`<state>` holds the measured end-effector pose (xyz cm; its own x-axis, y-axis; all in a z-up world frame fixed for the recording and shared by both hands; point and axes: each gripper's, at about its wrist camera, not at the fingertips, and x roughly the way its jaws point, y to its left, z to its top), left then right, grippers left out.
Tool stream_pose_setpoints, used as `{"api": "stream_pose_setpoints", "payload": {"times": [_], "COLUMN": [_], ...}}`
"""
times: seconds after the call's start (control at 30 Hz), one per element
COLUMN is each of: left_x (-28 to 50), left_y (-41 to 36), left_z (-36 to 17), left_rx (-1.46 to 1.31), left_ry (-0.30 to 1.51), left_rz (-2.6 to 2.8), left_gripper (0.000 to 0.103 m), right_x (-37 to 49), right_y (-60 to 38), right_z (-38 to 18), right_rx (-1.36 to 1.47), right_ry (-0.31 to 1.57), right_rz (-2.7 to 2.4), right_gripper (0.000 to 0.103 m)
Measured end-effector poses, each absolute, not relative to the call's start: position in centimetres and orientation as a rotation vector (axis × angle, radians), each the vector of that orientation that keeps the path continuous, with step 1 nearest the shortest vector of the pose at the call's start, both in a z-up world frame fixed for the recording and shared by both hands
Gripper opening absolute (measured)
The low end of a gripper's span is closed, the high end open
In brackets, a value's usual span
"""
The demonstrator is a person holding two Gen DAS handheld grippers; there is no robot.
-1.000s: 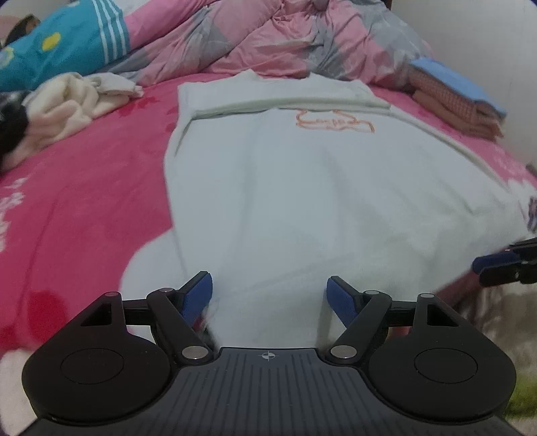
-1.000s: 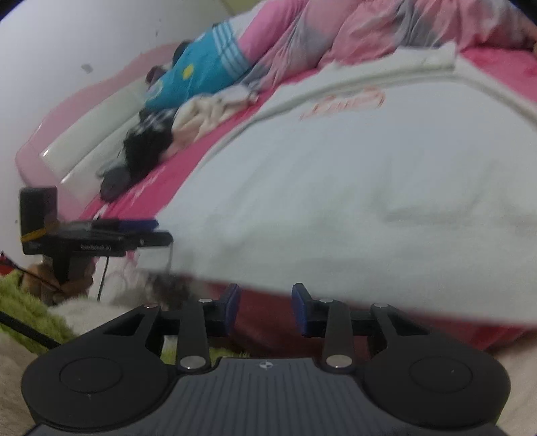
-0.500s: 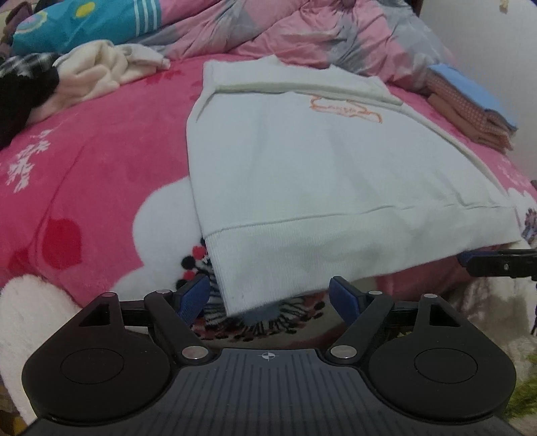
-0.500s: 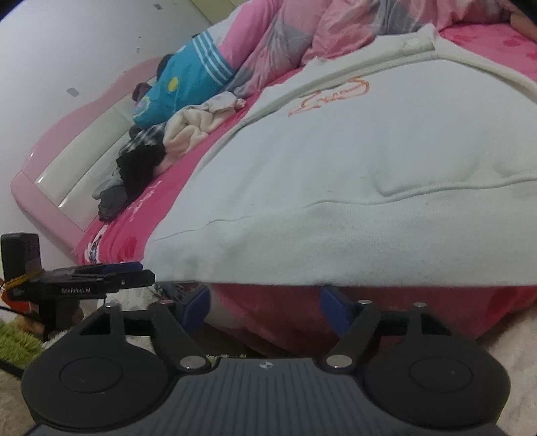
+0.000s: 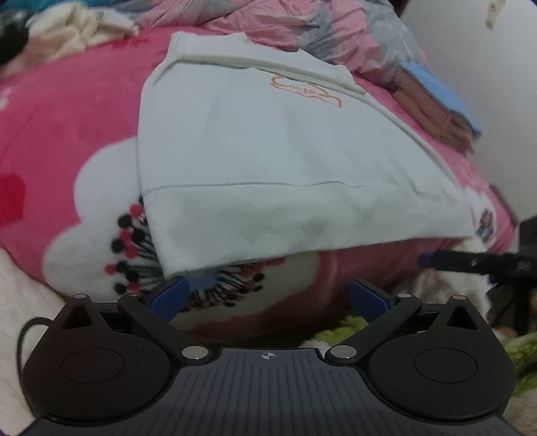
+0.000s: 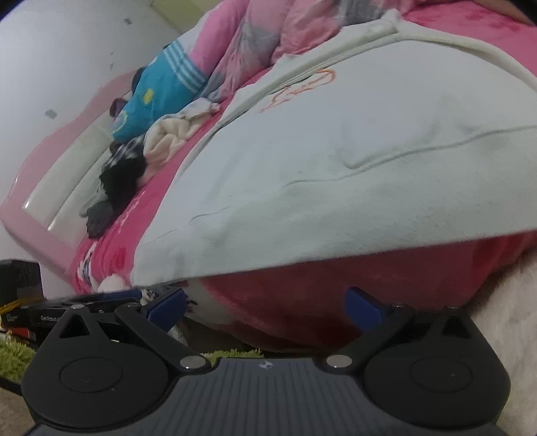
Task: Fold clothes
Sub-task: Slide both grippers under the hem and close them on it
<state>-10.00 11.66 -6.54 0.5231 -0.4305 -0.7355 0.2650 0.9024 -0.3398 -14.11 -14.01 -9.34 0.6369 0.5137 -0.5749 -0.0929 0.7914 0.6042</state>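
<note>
Sweater (image 5: 268, 161) lies flat on the bed (image 5: 67, 117), hem running left-right along the near edge just beyond my left gripper (image 5: 266, 298) and right gripper (image 6: 265, 303), both wide open, empty, about equally near.

My left view blurred the clothes pile (image 5: 63, 30) at its top edge, which cut it off. The sweatshirt (image 6: 369, 161) ran past my right view's right edge, its hem hiding the bedspread (image 6: 302, 302) beneath. The orange print (image 5: 305, 89) was too small to read.
</note>
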Motion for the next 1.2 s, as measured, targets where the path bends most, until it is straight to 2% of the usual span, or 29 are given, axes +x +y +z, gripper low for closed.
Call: {"api": "stream_pose_setpoints", "payload": {"times": [0.23, 0.37, 0.47, 0.5, 0.57, 0.63, 0.73, 1.03, 1.07, 1.13, 1.17, 1.2], "left_x": [-10.4, -10.7, -11.0, -11.1, -11.1, -10.8, -9.9, -8.5, -8.5, -8.5, -8.5, -8.6], "left_y": [12.9, 12.4, 12.5, 12.6, 12.9, 13.7, 15.0, 17.0, 17.0, 17.1, 17.2, 17.2], "left_z": [-6.4, -5.8, -5.3, -5.2, -5.0, -5.1, -5.6, -6.3, -6.3, -6.2, -6.2, -6.1], "left_rx": [-0.258, -0.207, -0.178, -0.176, -0.184, -0.228, -0.344, -0.547, -0.554, -0.569, -0.576, -0.583], "left_ry": [0.902, 0.867, 0.847, 0.841, 0.834, 0.842, 0.861, 0.865, 0.863, 0.860, 0.858, 0.857], "left_rz": [-0.397, -0.362, -0.328, -0.316, -0.293, -0.268, -0.241, -0.181, -0.181, -0.180, -0.180, -0.180], "left_gripper": [0.103, 0.102, 0.097, 0.094, 0.086, 0.071, 0.062, 0.056, 0.052, 0.028, 0.022, 0.009], "right_x": [-13.5, -13.1, -13.1, -13.1, -13.1, -13.0, -12.7, -12.3, -12.2, -11.7, -11.5, -11.1], "right_y": [-15.0, -15.7, -16.0, -16.0, -15.9, -15.8, -15.8, -15.3, -15.2, -15.0, -14.8, -14.5], "right_z": [-10.4, -11.9, -12.7, -12.8, -13.1, -13.2, -13.2, -13.7, -13.9, -14.3, -14.4, -14.4], "right_rx": [0.789, 0.977, 1.053, 1.069, 1.089, 1.107, 1.124, 1.172, 1.183, 1.201, 1.208, 1.209], "right_ry": [0.746, 0.712, 0.693, 0.689, 0.687, 0.685, 0.674, 0.684, 0.686, 0.694, 0.698, 0.703], "right_rz": [0.423, 0.453, 0.467, 0.473, 0.484, 0.495, 0.515, 0.574, 0.580, 0.593, 0.601, 0.609], "right_gripper": [0.102, 0.095, 0.085, 0.084, 0.081, 0.080, 0.079, 0.078, 0.078, 0.075, 0.071, 0.071]}}
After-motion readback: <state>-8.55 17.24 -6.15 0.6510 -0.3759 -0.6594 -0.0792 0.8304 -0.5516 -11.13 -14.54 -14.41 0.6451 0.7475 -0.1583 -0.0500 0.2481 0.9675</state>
